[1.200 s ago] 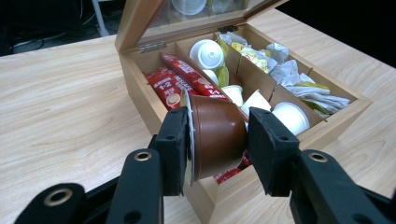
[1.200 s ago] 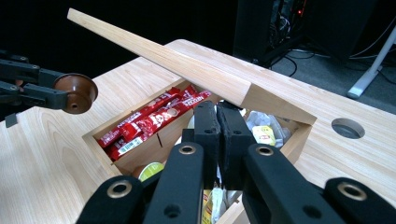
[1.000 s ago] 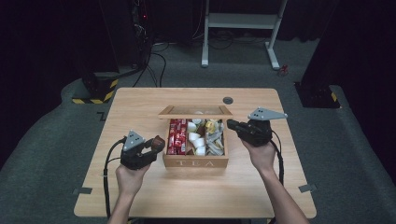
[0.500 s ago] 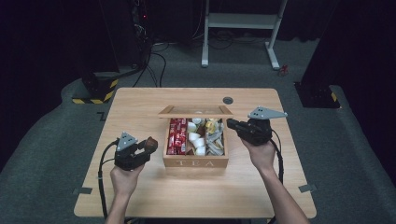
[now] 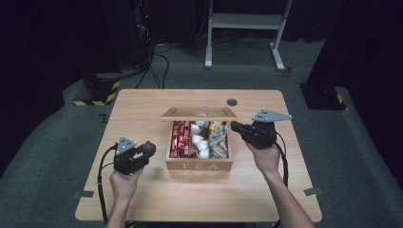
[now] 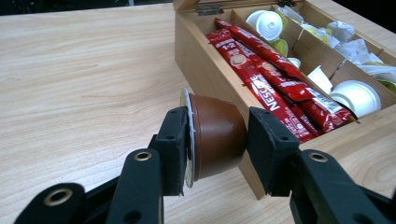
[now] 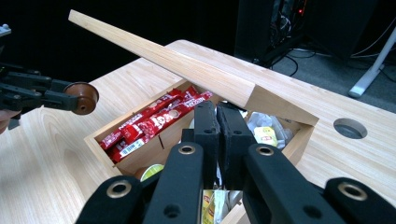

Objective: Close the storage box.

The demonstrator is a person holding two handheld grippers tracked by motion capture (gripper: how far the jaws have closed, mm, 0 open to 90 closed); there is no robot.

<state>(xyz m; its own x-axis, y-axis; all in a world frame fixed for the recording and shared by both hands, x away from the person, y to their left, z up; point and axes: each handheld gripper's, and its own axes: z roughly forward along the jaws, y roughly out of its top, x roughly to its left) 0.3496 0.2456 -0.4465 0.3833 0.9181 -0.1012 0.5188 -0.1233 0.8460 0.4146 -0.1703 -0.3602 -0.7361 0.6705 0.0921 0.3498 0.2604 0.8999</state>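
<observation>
Since the earlier frame the left tongs (image 5: 142, 152), clamped on a brown coffee capsule (image 6: 215, 135), have drawn away from the tea box (image 5: 199, 165) toward the person and sunk nearer the worktop (image 5: 142, 109). The step looks like taking the capsule out; setting it down comes next, with open wood to the box's left. The right tongs (image 7: 217, 135), pressed together, rest over the box's right edge under the raised lid (image 7: 187, 70).

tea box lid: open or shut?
Open. The lid stands raised over the tea box, with red sachets and cups exposed inside.
</observation>
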